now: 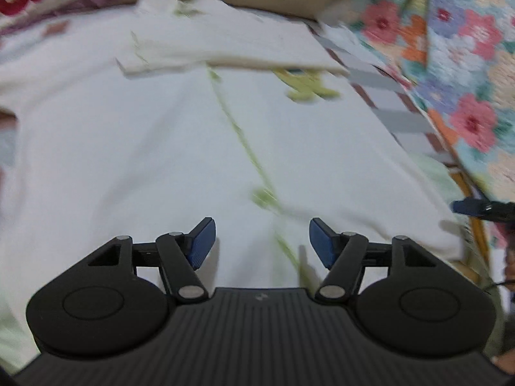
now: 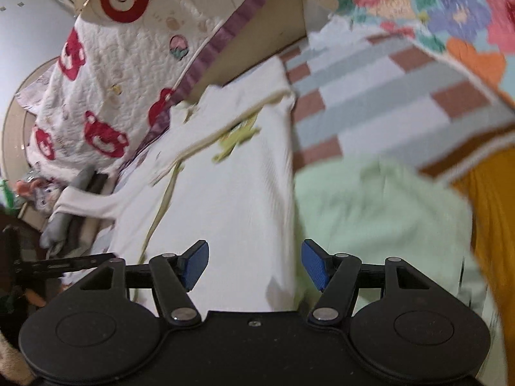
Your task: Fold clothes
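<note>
Both claws, the left gripper and right gripper, hung parted and empty over the white shirt. It looked soft, light and floppy; I'd judge 2 hem corners the best hold.

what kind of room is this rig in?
Most likely a bedroom, with the work done on a bed. A white garment lies spread over a checked sheet, beside a floral quilt and a quilted bear-print blanket. A pale green cloth lies alongside.
</note>
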`<state>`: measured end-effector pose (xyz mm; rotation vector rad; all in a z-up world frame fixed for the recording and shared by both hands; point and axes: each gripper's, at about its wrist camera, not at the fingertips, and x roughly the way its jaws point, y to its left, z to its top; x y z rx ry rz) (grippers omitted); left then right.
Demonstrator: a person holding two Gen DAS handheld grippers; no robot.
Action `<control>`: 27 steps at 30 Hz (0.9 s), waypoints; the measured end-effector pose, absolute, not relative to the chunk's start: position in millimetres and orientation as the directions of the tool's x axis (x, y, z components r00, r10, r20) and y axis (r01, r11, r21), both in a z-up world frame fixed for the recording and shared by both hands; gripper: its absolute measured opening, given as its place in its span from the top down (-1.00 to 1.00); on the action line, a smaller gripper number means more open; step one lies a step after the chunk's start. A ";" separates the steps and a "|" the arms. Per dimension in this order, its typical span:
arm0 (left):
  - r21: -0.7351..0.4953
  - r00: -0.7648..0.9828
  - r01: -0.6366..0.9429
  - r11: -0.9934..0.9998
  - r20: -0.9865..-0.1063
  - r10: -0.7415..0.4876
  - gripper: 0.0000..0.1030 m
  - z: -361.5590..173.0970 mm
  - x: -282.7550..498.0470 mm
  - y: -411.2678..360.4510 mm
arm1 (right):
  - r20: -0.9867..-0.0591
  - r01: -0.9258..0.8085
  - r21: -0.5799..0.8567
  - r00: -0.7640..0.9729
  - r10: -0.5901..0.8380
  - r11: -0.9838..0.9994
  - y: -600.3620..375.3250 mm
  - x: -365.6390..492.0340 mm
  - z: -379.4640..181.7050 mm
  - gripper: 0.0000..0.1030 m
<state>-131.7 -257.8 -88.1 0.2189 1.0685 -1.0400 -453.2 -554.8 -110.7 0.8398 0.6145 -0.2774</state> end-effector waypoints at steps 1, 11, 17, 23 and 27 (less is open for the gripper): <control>-0.326 0.068 0.781 0.532 -0.803 -0.592 -0.15 -92.3 -140.9 -257.0 | -0.616 0.463 0.605 0.788 0.012 0.648 -549.2 -456.1 -113.7 -0.34; -0.342 0.007 0.787 0.513 -0.826 -0.563 -0.13 -130.9 -194.0 -259.4 | -0.595 0.412 0.567 0.804 0.008 0.713 -529.2 -460.2 -128.4 0.49; -0.429 -0.058 0.780 0.456 -0.775 -0.630 0.92 -121.9 -183.7 -259.0 | -0.493 0.353 0.622 0.870 -0.001 0.698 -540.2 -463.8 -109.5 0.89; -0.631 -0.095 0.636 0.444 -0.635 -0.766 0.93 -104.1 -138.4 -252.0 | -0.531 0.390 0.605 0.847 -0.013 0.694 -555.0 -444.7 -107.3 0.89; -0.586 -0.009 0.617 0.526 -0.673 -0.740 0.93 -112.6 -125.4 -258.4 | -0.597 0.465 0.575 0.801 -0.044 0.673 -568.6 -425.9 -111.5 0.87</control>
